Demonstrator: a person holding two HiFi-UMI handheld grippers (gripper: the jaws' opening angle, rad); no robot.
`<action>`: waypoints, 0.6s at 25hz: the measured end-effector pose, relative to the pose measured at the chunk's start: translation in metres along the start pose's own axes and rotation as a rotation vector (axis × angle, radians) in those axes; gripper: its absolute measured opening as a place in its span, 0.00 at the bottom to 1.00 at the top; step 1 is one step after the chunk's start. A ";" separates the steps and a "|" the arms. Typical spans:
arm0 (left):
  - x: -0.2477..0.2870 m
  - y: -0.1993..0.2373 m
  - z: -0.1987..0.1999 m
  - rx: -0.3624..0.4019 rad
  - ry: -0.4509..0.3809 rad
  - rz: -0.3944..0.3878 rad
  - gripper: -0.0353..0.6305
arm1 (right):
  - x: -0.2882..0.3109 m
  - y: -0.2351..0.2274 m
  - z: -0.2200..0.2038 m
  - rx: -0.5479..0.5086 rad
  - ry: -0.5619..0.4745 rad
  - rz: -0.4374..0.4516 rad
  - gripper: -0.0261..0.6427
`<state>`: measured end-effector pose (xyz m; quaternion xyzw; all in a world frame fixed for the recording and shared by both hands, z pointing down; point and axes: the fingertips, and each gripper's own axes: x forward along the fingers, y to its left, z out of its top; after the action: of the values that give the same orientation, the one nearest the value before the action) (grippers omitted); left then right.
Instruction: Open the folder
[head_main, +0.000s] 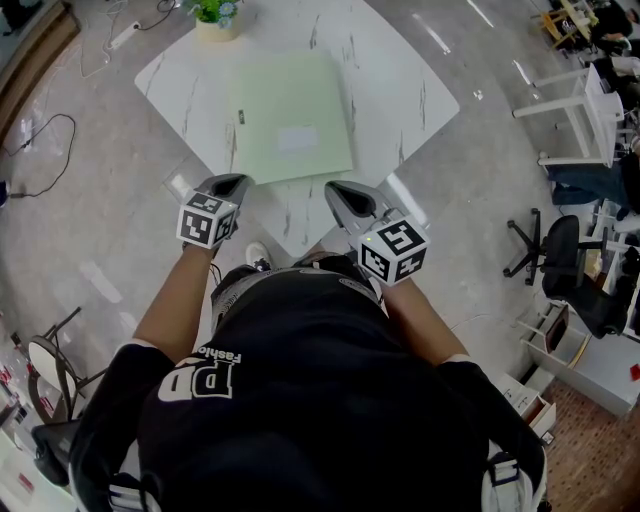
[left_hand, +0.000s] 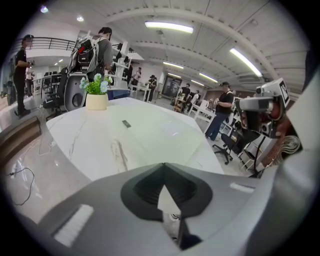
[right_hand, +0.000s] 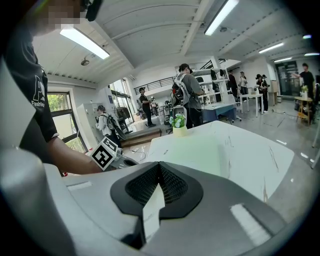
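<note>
A pale green folder (head_main: 290, 120) lies closed and flat on the white marble table (head_main: 400, 80), with a whitish label near its middle. Both grippers hover at the table's near corner, short of the folder's near edge. My left gripper (head_main: 232, 181) is shut with nothing in it, near the folder's near left corner. My right gripper (head_main: 339, 189) is shut and empty too, just off the near right corner. From the left gripper (left_hand: 161, 165) the folder (left_hand: 155, 131) lies ahead. The right gripper (right_hand: 159, 164) sees the folder (right_hand: 200, 150) ahead as well.
A potted plant (head_main: 215, 18) stands at the table's far corner, beyond the folder. Cables (head_main: 40, 150) trail over the floor at left. Office chairs (head_main: 560, 255) and a white desk (head_main: 585, 110) stand at right. Several people stand in the room behind the table (left_hand: 100, 45).
</note>
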<state>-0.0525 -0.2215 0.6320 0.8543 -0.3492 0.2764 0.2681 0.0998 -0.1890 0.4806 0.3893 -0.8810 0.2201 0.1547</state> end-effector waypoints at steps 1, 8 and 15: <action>0.000 0.000 0.000 -0.003 -0.001 -0.004 0.13 | 0.000 0.000 -0.001 0.000 0.001 0.000 0.04; 0.001 0.001 0.001 -0.016 -0.014 -0.024 0.13 | 0.005 0.002 -0.003 -0.005 0.010 0.003 0.04; 0.002 -0.001 0.001 0.036 0.005 -0.047 0.13 | 0.007 0.003 -0.002 -0.031 0.006 -0.009 0.04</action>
<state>-0.0506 -0.2221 0.6323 0.8663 -0.3234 0.2783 0.2598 0.0936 -0.1902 0.4846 0.3900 -0.8821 0.2070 0.1642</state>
